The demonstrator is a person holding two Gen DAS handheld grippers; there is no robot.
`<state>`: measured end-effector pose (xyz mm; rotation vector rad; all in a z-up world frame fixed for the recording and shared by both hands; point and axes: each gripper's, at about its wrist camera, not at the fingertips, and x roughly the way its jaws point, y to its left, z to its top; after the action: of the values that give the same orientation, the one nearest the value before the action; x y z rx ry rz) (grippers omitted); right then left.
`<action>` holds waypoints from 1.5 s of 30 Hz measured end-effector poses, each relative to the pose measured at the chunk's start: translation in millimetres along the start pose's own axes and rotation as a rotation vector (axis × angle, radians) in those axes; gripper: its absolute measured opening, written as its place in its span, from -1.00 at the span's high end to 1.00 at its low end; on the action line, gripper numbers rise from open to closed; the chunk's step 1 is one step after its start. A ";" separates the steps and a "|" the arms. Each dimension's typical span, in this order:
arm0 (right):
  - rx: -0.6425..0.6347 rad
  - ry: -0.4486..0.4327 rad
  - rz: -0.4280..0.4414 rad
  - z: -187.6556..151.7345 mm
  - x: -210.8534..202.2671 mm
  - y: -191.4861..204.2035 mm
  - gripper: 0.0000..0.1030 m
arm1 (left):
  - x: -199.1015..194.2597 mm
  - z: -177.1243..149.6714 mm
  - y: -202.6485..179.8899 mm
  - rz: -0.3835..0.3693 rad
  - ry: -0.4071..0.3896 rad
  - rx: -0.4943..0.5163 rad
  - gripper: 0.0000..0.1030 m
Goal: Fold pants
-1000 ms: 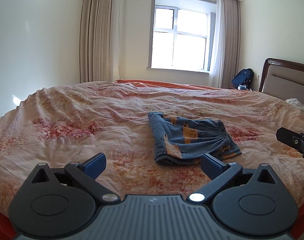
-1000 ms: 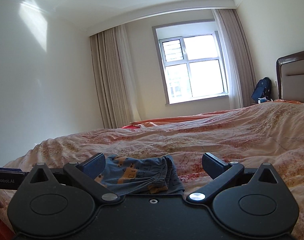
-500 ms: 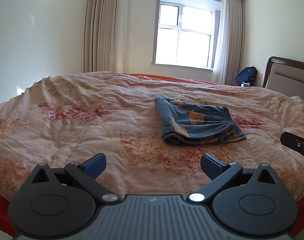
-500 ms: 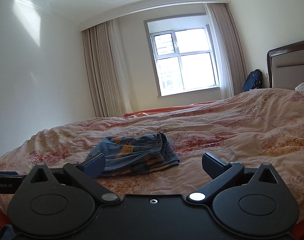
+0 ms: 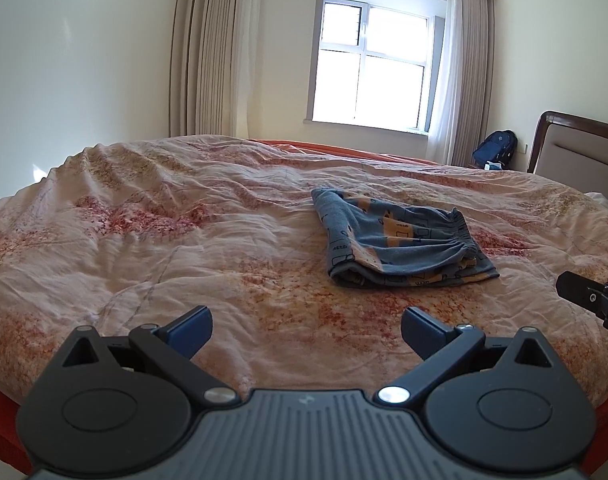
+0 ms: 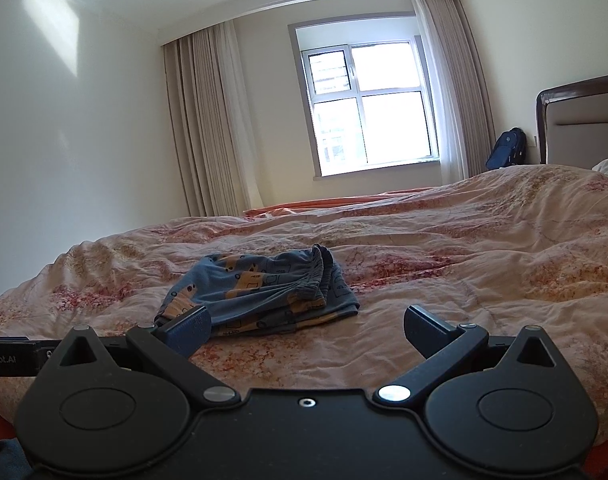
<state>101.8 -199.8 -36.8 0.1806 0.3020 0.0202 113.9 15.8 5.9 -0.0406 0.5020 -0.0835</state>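
Left wrist view: folded pants (image 5: 399,246) lie beyond both grippers' wide-spread, empty fingers (image 5: 192,328).

Black left gripper (image 5: 305,330), blue pads, silver screws, ribbed grey body

In the left wrist view the right gripper (image 5: 591,300) is cut off by the right edge, its fingers out of sight. The headboard (image 5: 579,148) runs off the upper right. In the right wrist view the left fingertip hides a corner of the pants (image 6: 260,292)
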 end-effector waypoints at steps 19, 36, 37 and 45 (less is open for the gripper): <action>0.003 0.011 0.004 -0.2 3.0 -1.5 -0.99 | 1.1 1.0 -1.8 0.001 0.001 0.007 -0.99; 0.001 0.012 0.016 -0.3 3.5 -1.6 -0.99 | 0.3 1.0 -2.4 0.001 -0.002 0.009 -0.99; 0.000 0.013 0.018 -0.4 3.6 -1.5 -0.99 | 0.2 1.1 -2.3 0.001 -0.002 0.009 -0.99; 0.000 0.013 0.018 0.0 2.8 -1.3 -0.99 | 0.8 1.6 -3.8 0.038 0.016 0.006 -0.99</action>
<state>104.5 -201.0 -37.8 0.1830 0.3132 0.0396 115.0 12.0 7.2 -0.0245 0.5182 -0.0481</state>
